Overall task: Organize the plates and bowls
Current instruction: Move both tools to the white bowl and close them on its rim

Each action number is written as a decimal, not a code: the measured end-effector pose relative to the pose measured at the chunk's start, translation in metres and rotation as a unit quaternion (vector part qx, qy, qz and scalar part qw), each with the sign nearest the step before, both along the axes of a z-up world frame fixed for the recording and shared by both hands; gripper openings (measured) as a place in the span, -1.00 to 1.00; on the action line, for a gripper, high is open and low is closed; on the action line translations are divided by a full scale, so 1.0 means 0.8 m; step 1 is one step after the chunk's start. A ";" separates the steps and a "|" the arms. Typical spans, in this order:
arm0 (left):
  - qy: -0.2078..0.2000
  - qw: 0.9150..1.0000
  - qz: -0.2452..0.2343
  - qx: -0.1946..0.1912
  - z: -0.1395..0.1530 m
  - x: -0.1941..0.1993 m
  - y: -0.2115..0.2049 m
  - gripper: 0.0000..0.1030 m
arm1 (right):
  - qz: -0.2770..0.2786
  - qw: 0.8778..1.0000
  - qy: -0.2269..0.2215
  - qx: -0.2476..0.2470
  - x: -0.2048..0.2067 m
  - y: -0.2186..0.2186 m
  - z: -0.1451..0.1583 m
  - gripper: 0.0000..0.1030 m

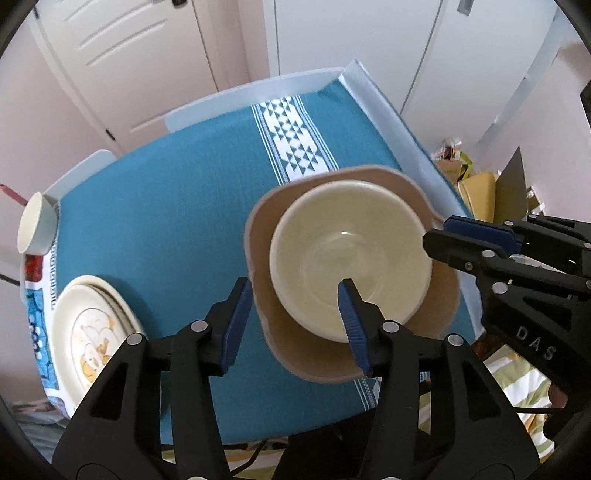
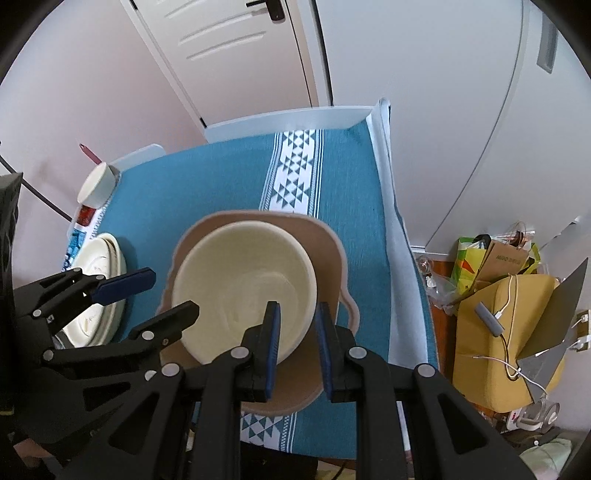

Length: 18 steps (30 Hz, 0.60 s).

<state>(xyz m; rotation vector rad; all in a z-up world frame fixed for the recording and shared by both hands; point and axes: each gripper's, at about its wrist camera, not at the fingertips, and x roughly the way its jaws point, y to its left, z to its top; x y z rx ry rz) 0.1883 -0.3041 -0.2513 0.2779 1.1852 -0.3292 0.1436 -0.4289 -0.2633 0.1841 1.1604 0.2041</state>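
Around your table [image 2: 400,306], under its teal cloth [image 2: 207,192] with a white patterned band [image 2: 293,173]: pale pink wall [image 2: 66,96] behind and to the left, and a white panelled door [image 2: 236,48] with a dark handle [image 2: 271,9] beyond the far edge. Right of the table, white cabinet fronts [image 2: 424,92]; below them on the floor, a yellow box [image 2: 491,354] with white cables [image 2: 513,369] and paper bags [image 2: 491,254]. Soft, even daylight.
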 end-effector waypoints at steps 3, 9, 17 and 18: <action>-0.020 1.000 0.005 -0.017 0.031 -0.008 0.011 -0.12 | 0.004 1.000 -0.016 0.011 -0.006 -0.002 0.024 -0.66; -0.099 0.990 0.079 -0.060 0.104 -0.028 0.076 0.95 | 0.040 0.996 -0.073 0.038 -0.009 0.008 0.074 0.55; -0.168 0.962 0.207 -0.058 0.167 -0.042 0.200 0.96 | 0.110 0.978 -0.168 0.060 0.012 0.063 0.122 0.95; -0.171 0.959 0.220 -0.055 0.171 -0.042 0.215 0.96 | 0.121 0.975 -0.175 0.065 0.016 0.073 0.128 0.95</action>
